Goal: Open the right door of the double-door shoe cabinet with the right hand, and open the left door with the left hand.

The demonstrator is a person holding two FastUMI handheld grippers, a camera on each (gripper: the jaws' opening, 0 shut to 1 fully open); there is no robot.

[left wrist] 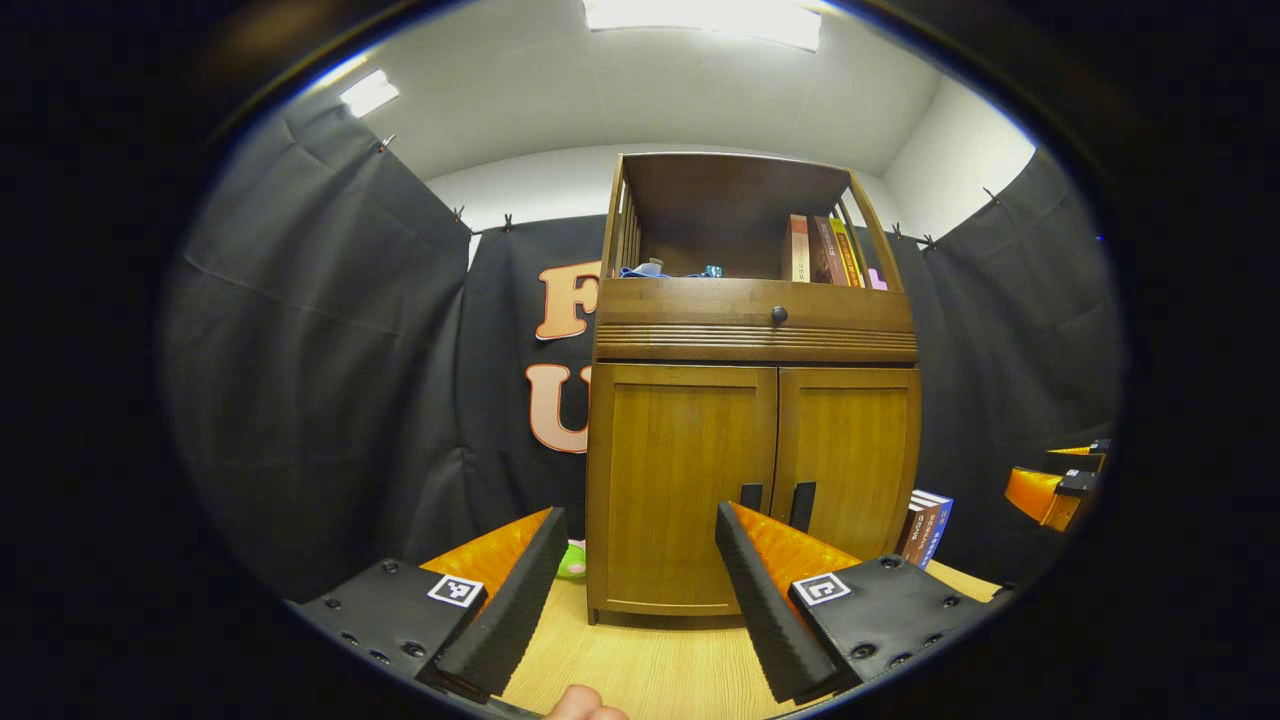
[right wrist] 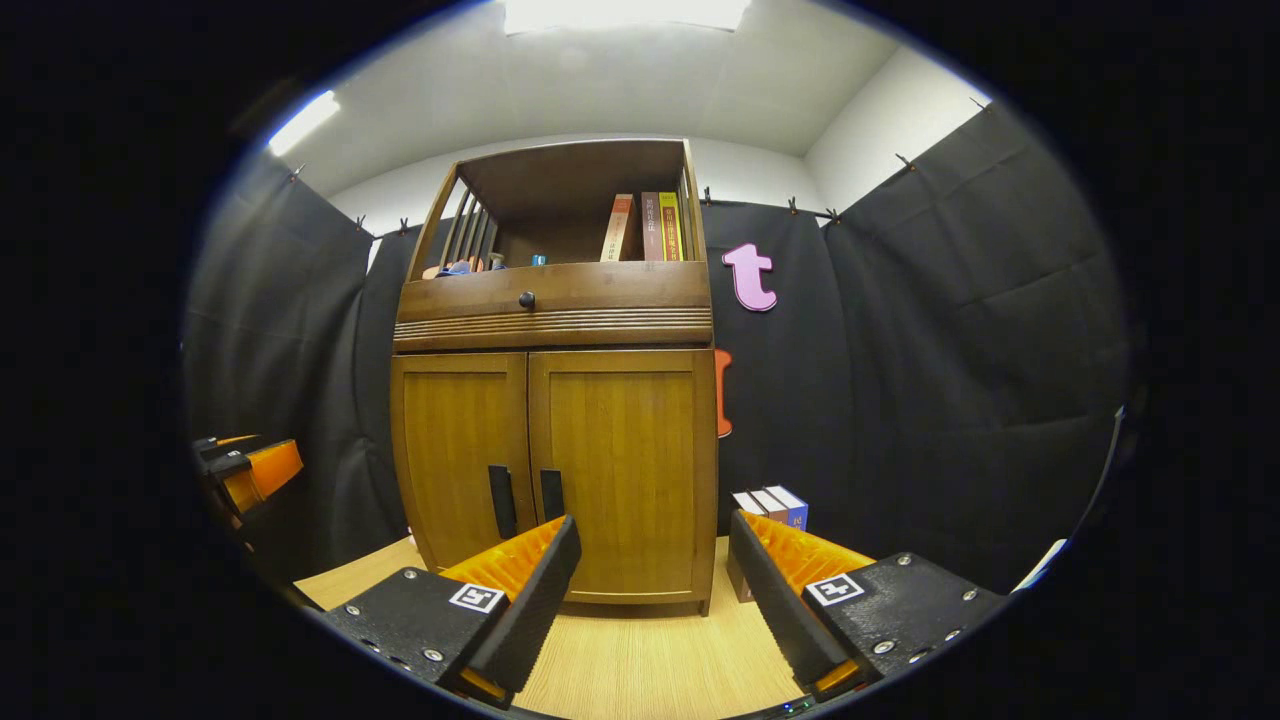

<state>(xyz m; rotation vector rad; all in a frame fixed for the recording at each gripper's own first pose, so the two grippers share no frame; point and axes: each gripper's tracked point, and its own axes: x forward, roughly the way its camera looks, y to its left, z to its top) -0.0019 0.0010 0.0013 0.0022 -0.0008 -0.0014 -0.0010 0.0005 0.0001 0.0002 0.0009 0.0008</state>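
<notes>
Both doors point(right wrist: 620, 470) shut; stiff, hinged wood. Grip each dark handle point(right wrist: 551, 495) at 6 o'clock. Both grippers' point(right wrist: 650, 600) jaws gape, empty.

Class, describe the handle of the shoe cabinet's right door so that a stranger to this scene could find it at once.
Start at the wooden shoe cabinet standing on the pale floor before the black cloth. Below its knobbed drawer are two closed doors; two dark upright handles flank the seam low down. The right door handle is the one right of the seam, its twin sits left.
</notes>
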